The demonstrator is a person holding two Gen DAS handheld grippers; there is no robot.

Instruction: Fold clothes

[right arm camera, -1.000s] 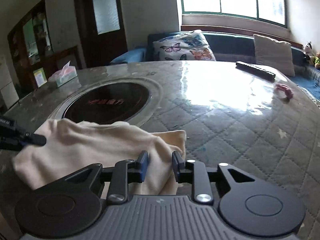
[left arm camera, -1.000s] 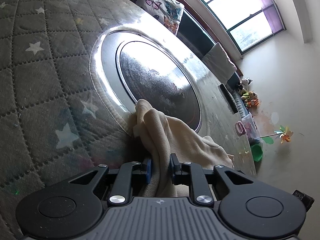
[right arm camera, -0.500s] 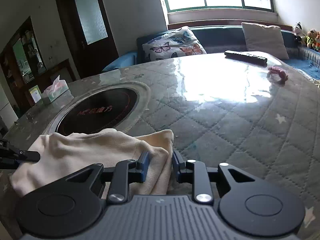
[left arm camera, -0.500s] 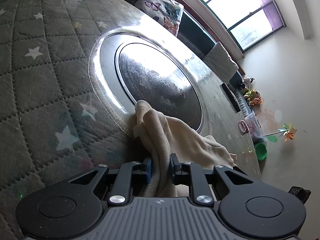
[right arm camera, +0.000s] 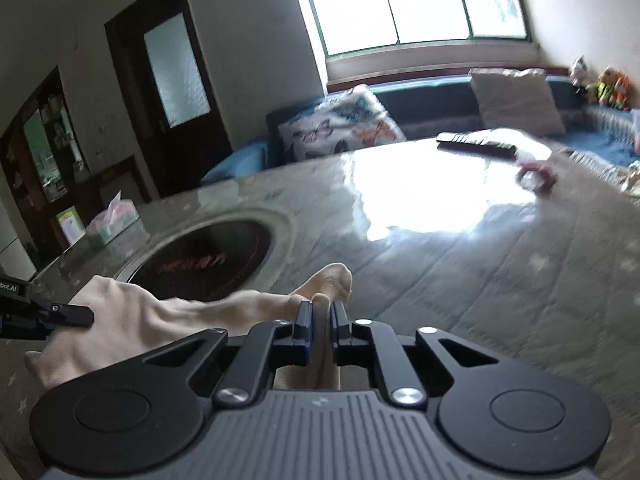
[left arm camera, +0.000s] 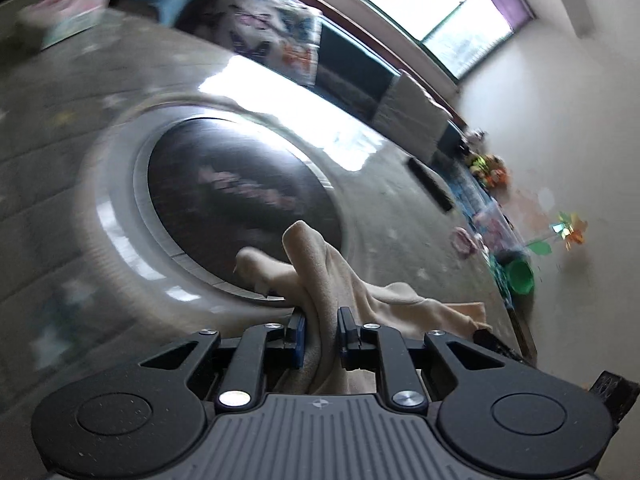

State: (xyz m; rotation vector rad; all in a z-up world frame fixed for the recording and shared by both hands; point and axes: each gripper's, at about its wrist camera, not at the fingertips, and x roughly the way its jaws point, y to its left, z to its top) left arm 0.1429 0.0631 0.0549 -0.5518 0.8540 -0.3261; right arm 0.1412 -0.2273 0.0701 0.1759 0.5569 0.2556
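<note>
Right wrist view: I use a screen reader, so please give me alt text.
The right gripper is shut on a cream garment on a quilted table; the left gripper holds its far end beside a round black cooktop.

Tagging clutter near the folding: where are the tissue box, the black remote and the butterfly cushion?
Pastel tissue box (right arm camera: 114, 220), right wrist view, front face.
Black remote control (right arm camera: 476, 143), right wrist view, top face.
White butterfly-print cushion (right arm camera: 340, 126), right wrist view, printed front.

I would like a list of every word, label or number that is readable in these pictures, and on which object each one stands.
"boLAI": partly cut off at the picture's edge, on a white label on the left gripper, seen from the right wrist view.
Reddish characters on the dark round cooktop: too blurred to read in both views.
Print on the tissue box: too blurred to read.
Nothing else is readable.
</note>
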